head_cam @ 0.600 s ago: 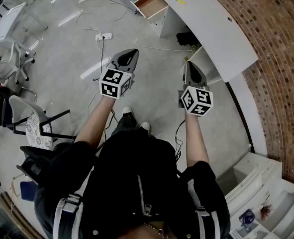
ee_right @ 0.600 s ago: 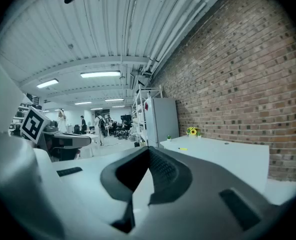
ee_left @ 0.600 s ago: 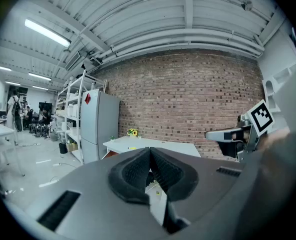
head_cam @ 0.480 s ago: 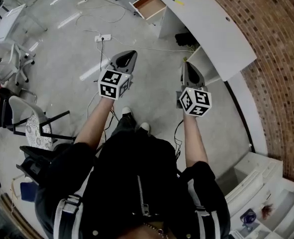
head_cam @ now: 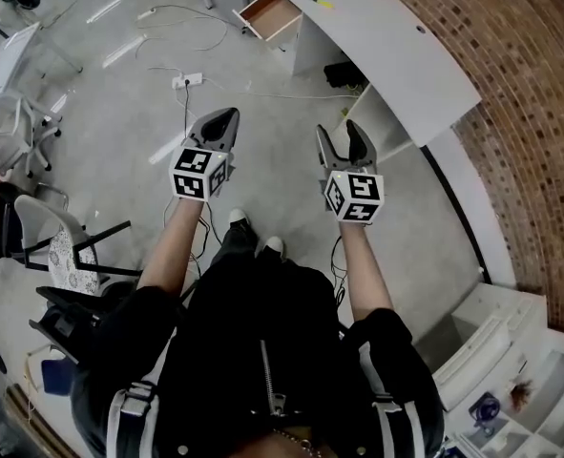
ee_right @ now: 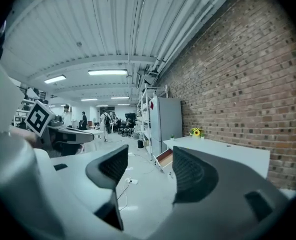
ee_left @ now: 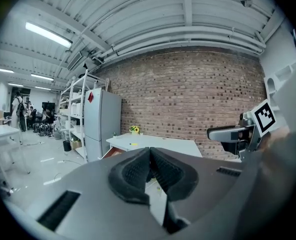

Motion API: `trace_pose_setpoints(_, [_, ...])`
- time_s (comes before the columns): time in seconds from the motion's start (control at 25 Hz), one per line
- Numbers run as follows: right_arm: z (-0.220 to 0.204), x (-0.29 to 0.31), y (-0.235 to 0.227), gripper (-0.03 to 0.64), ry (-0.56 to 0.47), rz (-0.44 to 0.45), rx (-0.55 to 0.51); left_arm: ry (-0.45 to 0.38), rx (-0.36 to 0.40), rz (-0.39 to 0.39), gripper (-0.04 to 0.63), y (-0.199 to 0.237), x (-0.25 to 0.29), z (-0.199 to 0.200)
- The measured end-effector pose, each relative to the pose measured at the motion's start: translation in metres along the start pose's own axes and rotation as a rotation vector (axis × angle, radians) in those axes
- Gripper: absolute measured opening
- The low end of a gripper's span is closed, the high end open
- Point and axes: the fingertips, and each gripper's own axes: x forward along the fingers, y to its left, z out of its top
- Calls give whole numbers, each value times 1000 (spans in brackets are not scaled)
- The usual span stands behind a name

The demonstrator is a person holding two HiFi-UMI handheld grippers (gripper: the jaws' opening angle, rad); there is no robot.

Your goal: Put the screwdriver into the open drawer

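The open drawer [head_cam: 267, 12] sticks out of the left end of a long white desk [head_cam: 396, 60] far ahead of me; its wooden inside shows. A small yellow thing [head_cam: 324, 4], maybe the screwdriver, lies on the desk top near that end. My left gripper [head_cam: 221, 117] is shut and empty, held level over the floor. My right gripper [head_cam: 343, 141] is beside it, its jaws standing open with nothing between them. The right gripper view shows the drawer [ee_right: 165, 157] between the open jaws, far off. In the left gripper view the shut gripper [ee_left: 149, 151] half covers the desk [ee_left: 178, 145].
Cables and a power strip [head_cam: 188, 80] lie on the concrete floor ahead. Chairs [head_cam: 67, 241] stand at my left. A brick wall [head_cam: 511, 84] runs behind the desk, with white shelving [head_cam: 511, 370] at my right. A fridge [ee_left: 101, 121] and people stand further back.
The right gripper's jaws have opened; they were together before. Both grippers have shifted a little left in the head view, and the desk and drawer lie further up the frame.
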Motion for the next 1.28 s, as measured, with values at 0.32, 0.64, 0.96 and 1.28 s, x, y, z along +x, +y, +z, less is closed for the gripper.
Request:
trace_pose_setpoints(0.32, [-4,12,-3,294,13,14,-17,16,-23,18,25,10,7,-9])
trace_pose_setpoints(0.64, [-3,55,-18,294,23,-2,-12,13,-41,7,25,38,50,-9])
trace_pose_setpoints(0.96, [8,142,-43,293,30,-49,-9,30,-37,-49,25,95,131,0])
trace_pose_setpoints(1.28, [30,233,-53,293,33,-86,-4,44,-14,-113,25,159,202,17])
